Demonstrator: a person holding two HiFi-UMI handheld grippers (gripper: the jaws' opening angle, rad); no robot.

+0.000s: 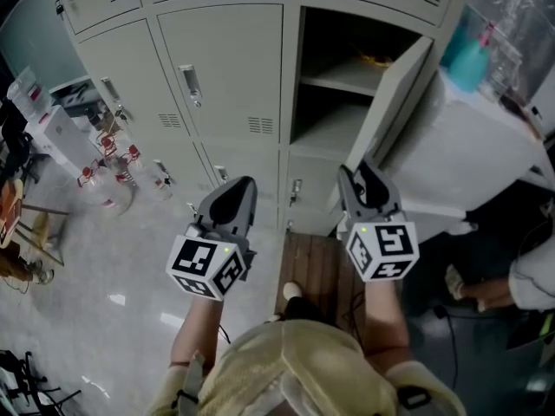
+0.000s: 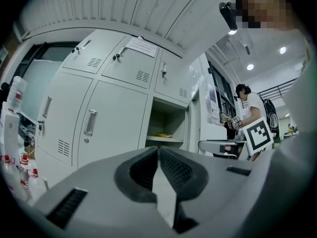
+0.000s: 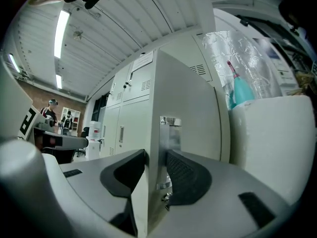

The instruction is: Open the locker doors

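A bank of grey lockers [image 1: 230, 72] faces me. One door [image 1: 395, 102] in the right column stands swung out, showing a shelf [image 1: 347, 76] with a small yellow thing [image 1: 377, 59] on it. My right gripper [image 1: 364, 176] is at that door's free edge. In the right gripper view the door [image 3: 183, 98] runs between the jaws and both pads touch it, one beside its metal handle plate [image 3: 169, 133]. My left gripper [image 1: 236, 193] hangs shut and holds nothing, in front of the lower lockers. The left gripper view shows the closed doors [image 2: 111, 123] and the open compartment [image 2: 166, 123].
Several water bottles [image 1: 104, 167] stand on the floor at the left. A white box [image 1: 486, 137] with a teal bottle [image 1: 468, 59] stands right of the open door. A wooden board [image 1: 316, 267] lies at my feet. Another person [image 2: 250, 108] stands farther off.
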